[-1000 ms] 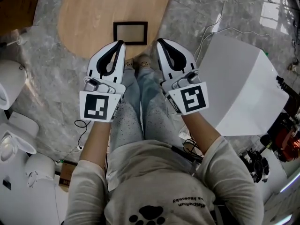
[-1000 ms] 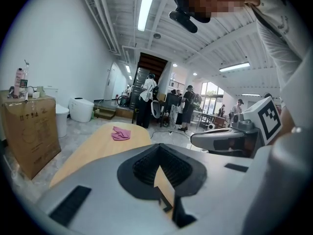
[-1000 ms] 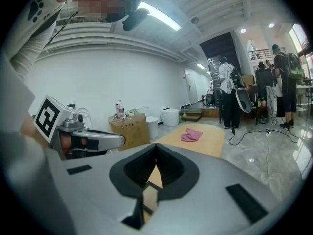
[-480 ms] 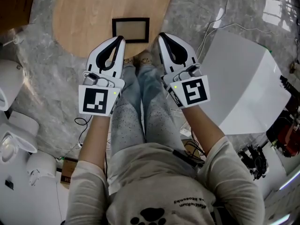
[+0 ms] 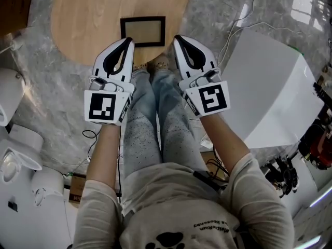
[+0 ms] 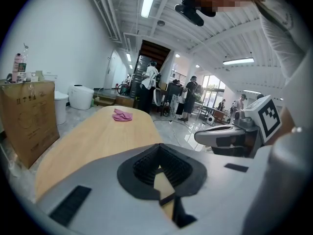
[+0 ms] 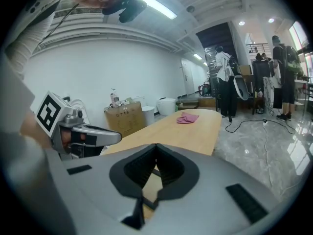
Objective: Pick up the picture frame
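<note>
A black picture frame (image 5: 143, 31) with a pale inside lies flat near the close end of the oval wooden table (image 5: 93, 14). My left gripper (image 5: 127, 41) hovers just short of the frame's lower left corner, shut and empty. My right gripper (image 5: 178, 38) hangs beside the frame's lower right corner, also shut with nothing held. In the left gripper view the left gripper (image 6: 159, 146) has its tips together over the tabletop (image 6: 93, 141). The right gripper view shows the right gripper (image 7: 155, 147) the same way, with a strip of the frame (image 7: 152, 173) seen through the gap.
A pink cloth (image 7: 187, 117) lies far down the table. A cardboard box (image 6: 27, 121) stands left of it. A large white block (image 5: 270, 92) sits on the floor to the right, with cables (image 5: 233, 30) nearby. White units (image 5: 21, 165) stand left. People stand at the far end of the room (image 6: 151, 82).
Both grippers have come down closer to the table while staying shut. In the head view the frame sits a little nearer their tips.
</note>
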The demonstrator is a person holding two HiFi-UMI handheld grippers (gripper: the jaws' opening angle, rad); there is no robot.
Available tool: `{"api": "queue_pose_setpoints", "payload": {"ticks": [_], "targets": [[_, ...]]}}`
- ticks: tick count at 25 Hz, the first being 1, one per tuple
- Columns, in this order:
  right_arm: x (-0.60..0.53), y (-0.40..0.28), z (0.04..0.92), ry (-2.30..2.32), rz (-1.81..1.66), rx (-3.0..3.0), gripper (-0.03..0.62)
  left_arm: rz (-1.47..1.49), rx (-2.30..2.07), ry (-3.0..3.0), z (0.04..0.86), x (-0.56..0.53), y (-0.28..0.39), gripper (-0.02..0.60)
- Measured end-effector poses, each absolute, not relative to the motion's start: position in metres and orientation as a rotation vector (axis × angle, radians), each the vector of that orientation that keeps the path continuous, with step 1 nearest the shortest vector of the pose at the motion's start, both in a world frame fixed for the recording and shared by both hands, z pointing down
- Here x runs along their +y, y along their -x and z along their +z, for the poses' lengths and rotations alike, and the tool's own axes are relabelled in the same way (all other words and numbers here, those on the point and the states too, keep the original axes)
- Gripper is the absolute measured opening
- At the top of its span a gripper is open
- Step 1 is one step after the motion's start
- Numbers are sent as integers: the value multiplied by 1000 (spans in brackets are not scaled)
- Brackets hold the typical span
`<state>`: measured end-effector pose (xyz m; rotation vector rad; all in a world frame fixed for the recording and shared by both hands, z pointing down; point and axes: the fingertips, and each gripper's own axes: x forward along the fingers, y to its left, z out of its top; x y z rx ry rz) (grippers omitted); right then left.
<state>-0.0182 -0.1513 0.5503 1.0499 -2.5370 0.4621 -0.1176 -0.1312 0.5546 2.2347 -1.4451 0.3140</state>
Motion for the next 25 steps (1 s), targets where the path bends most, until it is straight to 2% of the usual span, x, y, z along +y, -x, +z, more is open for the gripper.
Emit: {"api": "queue_pose_setpoints", "payload": {"ticks": [25], "targets": [[-147,17,621,-1037,530,-2438,8,516,-1356,-2141,650,-125,128,8]]}}
